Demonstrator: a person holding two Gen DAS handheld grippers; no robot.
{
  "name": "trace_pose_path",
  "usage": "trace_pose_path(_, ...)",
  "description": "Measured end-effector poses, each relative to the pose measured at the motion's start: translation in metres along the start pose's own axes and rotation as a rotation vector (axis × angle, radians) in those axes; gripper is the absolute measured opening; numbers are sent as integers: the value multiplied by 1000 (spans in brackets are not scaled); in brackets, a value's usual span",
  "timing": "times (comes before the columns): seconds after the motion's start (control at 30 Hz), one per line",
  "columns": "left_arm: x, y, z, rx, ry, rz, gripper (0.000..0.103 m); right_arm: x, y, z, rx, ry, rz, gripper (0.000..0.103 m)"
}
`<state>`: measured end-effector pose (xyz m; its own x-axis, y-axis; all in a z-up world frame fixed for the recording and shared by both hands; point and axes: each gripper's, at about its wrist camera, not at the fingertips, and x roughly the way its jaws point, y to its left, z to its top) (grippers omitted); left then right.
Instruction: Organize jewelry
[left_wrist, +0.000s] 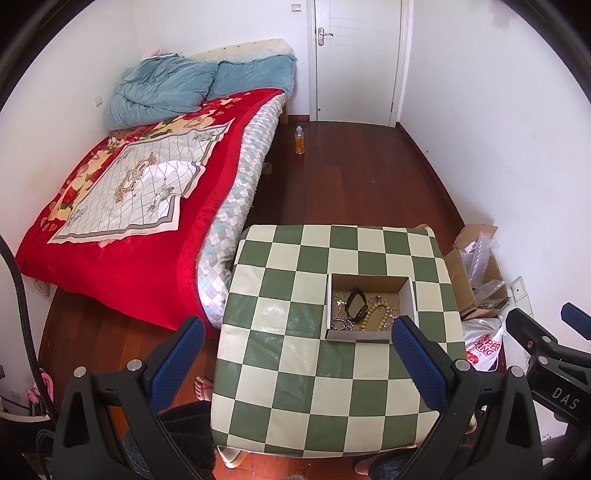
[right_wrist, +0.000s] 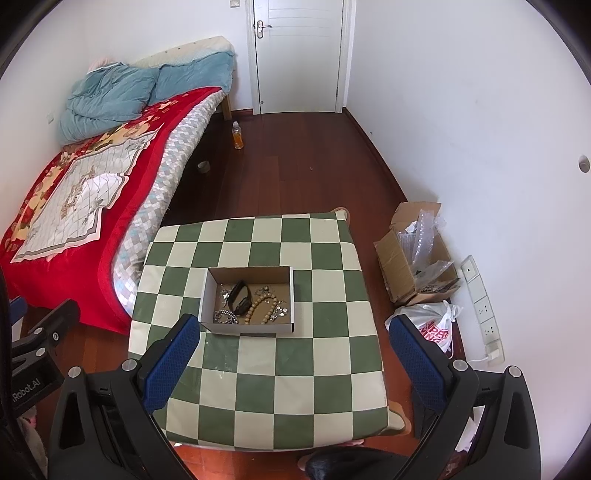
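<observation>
A small table draped in a green-and-cream checkered cloth fills the foreground, seen from above through both wrist cameras. On it sits a shallow, open, white-sided cardboard box with a brown floor.

Inside the box lies a loose heap of jewelry: a black watch-like band near the middle, a tan wooden bead strand to its right, silvery chain pieces at the near left corner, and small silver charms toward the right side.

The left gripper, black with blue textured pads, has its fingers spread wide and holds nothing. The box lies just ahead of it, nearest its right finger, whose tip overlaps the box's near right corner in the left wrist view; whether they touch cannot be told.

The right gripper is likewise spread wide and empty. The box lies ahead of it and toward its left finger, clear of the pad.

Farther ahead and to the left of both grippers is a bed with a red floral blanket and a blue quilt. Well ahead, an orange-filled plastic bottle stands on the dark wooden floor before a white door. To the right of the right gripper are an open brown carton of plastic wrap, a white printed bag and a white power strip.
</observation>
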<state>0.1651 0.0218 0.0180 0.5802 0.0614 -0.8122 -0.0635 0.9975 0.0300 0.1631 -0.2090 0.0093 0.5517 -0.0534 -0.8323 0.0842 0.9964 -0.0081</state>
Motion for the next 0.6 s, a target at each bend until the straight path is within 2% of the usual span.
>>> trace_pose_path(0.6,2,2,-4,0,0,-4,103,-1,1,-1,0,1,4,103)
